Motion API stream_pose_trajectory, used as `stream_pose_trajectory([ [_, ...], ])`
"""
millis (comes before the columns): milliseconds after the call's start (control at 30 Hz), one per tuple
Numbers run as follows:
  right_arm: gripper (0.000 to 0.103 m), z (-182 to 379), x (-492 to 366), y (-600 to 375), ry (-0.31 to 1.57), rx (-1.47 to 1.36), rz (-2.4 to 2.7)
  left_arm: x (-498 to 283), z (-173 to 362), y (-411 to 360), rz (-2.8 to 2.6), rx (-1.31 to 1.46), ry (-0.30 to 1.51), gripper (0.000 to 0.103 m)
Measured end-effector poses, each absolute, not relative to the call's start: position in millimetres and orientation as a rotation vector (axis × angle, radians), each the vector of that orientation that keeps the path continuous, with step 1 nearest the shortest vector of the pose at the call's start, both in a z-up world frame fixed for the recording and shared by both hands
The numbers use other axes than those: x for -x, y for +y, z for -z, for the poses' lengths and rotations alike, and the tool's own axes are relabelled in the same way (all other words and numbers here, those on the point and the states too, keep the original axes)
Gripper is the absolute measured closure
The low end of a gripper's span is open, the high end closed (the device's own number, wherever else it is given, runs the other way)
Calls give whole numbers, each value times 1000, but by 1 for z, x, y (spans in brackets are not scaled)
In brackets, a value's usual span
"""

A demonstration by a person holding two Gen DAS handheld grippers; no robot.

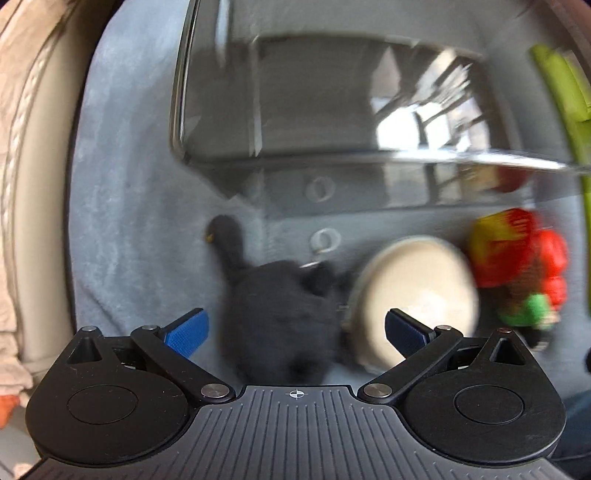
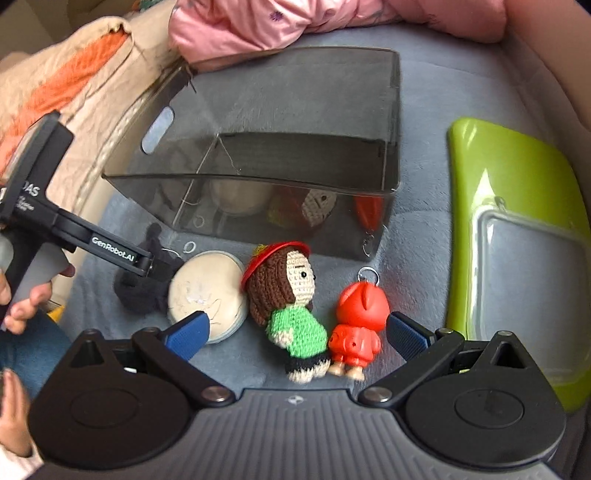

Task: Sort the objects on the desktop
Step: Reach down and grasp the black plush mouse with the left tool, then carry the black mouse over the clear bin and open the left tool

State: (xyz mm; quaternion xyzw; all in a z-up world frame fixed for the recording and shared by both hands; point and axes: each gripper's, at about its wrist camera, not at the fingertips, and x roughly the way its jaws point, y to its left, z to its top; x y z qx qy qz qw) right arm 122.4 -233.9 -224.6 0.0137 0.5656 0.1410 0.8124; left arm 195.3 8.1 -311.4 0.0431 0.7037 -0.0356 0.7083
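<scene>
A black plush toy (image 1: 280, 310) with a keyring lies on the blue-grey cloth, between the fingers of my open left gripper (image 1: 295, 332). Beside it are a round cream tin (image 1: 417, 291) and a crochet doll (image 1: 517, 266). In the right wrist view my open right gripper (image 2: 297, 336) hovers over the crochet doll (image 2: 291, 295) and a red figurine keychain (image 2: 356, 321). The cream tin (image 2: 207, 291) is to their left, with the black plush (image 2: 142, 291) under the left gripper's body (image 2: 110, 249). A smoky clear box (image 2: 280, 147) stands empty behind them.
A green lid with a clear window (image 2: 517, 229) lies to the right of the box. Pink and beige bedding (image 2: 277, 18) borders the cloth at the back and left. The box's near wall (image 1: 369, 184) rises just behind the toys.
</scene>
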Motion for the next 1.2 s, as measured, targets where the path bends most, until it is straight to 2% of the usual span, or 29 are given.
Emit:
stream_pose_trajectory([
  [100, 1, 240, -128, -226, 1212, -21, -288, -193, 324, 16, 40, -74, 1566, 0],
  [133, 4, 245, -130, -225, 1214, -26, -282, -193, 325, 18, 39, -49, 1572, 1],
  [167, 5, 250, -131, -224, 1215, -31, -275, -193, 325, 22, 44, -11, 1585, 10],
  [233, 5, 255, -132, -223, 1194, -44, -264, -192, 323, 29, 55, 74, 1615, 36],
  [467, 5, 259, -128, -232, 1100, -84, -247, -184, 285, 21, 65, 51, 1562, 39],
  [667, 5, 256, -124, -254, 1109, -251, -258, -178, 186, 16, 162, 135, 1454, 39],
  [767, 5, 250, -120, -262, 1089, -311, -274, -185, 127, 9, 217, 214, 1306, 38],
  [867, 5, 244, -116, -265, 1063, -326, -294, -211, 92, -16, 202, 118, 1171, 38],
  [967, 5, 243, -117, -262, 1051, -319, -296, -255, 117, -45, 157, 27, 1213, 38],
  [1200, 4, 244, -117, -271, 988, -280, -208, -309, 251, -70, 68, -133, 1439, 38],
])
